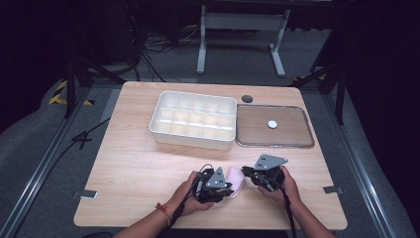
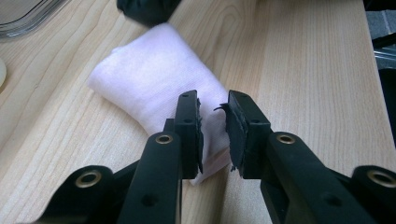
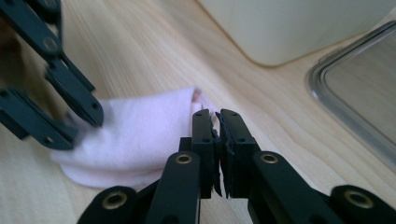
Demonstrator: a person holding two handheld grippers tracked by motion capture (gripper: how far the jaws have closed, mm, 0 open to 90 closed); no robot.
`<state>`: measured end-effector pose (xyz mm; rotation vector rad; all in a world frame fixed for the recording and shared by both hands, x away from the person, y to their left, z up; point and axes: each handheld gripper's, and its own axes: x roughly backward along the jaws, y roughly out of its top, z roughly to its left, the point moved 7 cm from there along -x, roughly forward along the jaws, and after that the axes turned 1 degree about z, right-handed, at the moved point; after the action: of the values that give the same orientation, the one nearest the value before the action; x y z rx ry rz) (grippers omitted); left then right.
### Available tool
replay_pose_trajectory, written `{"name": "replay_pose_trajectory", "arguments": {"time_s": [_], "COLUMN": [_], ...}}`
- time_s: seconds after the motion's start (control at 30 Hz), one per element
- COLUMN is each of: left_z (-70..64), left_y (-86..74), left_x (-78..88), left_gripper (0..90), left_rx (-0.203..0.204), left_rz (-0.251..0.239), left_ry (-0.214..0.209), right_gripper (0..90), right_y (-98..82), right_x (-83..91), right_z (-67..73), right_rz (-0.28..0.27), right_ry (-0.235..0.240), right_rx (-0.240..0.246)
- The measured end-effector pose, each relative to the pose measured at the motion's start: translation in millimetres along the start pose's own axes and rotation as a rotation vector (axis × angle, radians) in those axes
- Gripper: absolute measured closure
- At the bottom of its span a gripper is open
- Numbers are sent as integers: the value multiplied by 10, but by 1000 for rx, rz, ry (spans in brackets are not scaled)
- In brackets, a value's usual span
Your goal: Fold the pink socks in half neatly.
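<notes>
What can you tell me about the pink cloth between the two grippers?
The pink cloth is a small, soft, pale pink knit piece, folded into a thick pad. It lies flat on the wooden table near the front edge. The left gripper pinches one end; the right gripper is nearly shut at the other edge.

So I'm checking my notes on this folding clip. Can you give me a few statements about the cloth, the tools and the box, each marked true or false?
1. A pale pink folded cloth lies on the wooden table between the two tools. True.
2. The left tool has part of the cloth between its jaws. True.
3. The white divided box holds several cloths. False: its compartments look empty.
4. The clear lid lies on top of the box. False: it lies flat on the table beside the box.
5. The right tool stands wide open. False: its jaws are nearly together at the cloth's edge.
</notes>
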<state>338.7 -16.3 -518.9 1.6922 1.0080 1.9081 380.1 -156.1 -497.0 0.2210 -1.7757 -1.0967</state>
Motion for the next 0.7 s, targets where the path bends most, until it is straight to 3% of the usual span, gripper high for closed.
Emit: {"name": "replay_pose_trajectory", "arguments": {"time_s": [0.13, 0.2, 0.37, 0.47, 0.57, 0.63, 0.7], "left_z": [1, -1, -2, -5, -9, -15, -26], "left_y": [1, 1, -1, -1, 1, 0, 4], "left_x": [-4, -5, -5, -5, -4, -3, -9], "left_gripper": [748, 748, 747, 746, 743, 744, 742], "left_rx": [3, 5, 9, 8, 8, 15, 23], "left_rz": [0, 0, -1, 0, 0, -1, -6], "left_ry": [2, 3, 3, 1, -1, -6, -18], "right_gripper": [852, 849, 834, 839, 842, 841, 844], "right_y": [107, 149, 101, 0, -29, -37, -73], "right_x": [108, 118, 2, -102, -115, -104, -114], "right_z": [79, 166, 343, 305, 245, 181, 145], "right_rz": [-52, -62, -5, 49, 49, 57, 59], "right_ry": [18, 32, 79, 60, 64, 30, 38], "right_rx": [4, 34, 78, 73, 63, 54, 18]}}
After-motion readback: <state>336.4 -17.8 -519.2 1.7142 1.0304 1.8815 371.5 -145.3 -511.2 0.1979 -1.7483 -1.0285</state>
